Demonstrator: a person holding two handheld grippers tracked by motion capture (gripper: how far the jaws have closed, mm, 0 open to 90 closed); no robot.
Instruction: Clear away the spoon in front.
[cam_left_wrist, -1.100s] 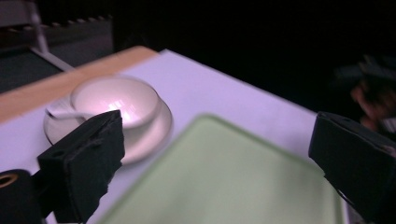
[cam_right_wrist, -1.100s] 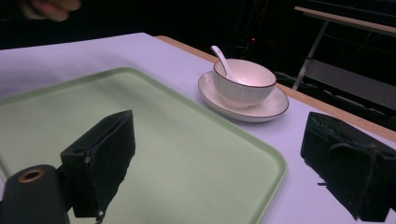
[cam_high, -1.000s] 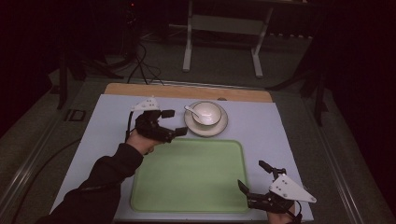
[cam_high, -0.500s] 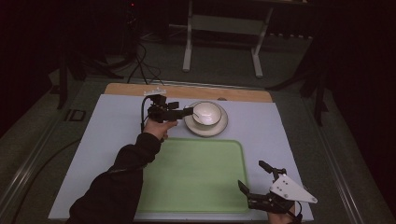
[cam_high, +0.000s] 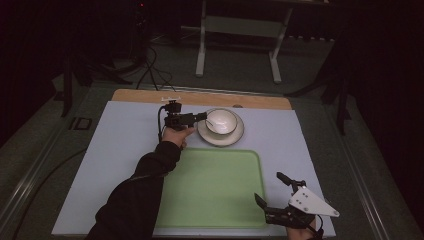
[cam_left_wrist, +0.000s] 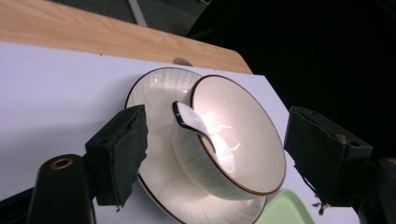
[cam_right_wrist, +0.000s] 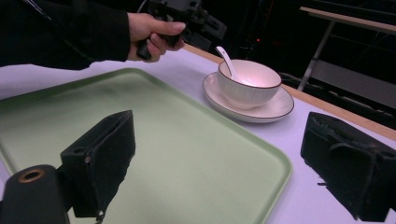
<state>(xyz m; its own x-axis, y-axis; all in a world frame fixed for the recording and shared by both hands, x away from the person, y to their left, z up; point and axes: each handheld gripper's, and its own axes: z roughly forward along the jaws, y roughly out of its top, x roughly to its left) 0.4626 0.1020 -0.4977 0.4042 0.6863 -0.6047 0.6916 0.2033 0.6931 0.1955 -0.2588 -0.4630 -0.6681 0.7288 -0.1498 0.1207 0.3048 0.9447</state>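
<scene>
Bowl (cam_high: 221, 121): white with a dark rim, standing on a saucer (cam_high: 220, 135) at the far middle of the tabletop (cam_high: 120, 150), just beyond the tray.
Spoon (cam_left_wrist: 192, 122): white, resting in the bowl, handle leaning over its left rim.
Left claw (cam_high: 202, 117): at the bowl's left rim; its jaws have just been closing, wide apart with the bowl between them, pads not touching it.
Right claw (cam_high: 270, 194): near right corner, jaws wide open, holding nothing.
Tray (cam_high: 215, 187): green, nearer, bare.
</scene>
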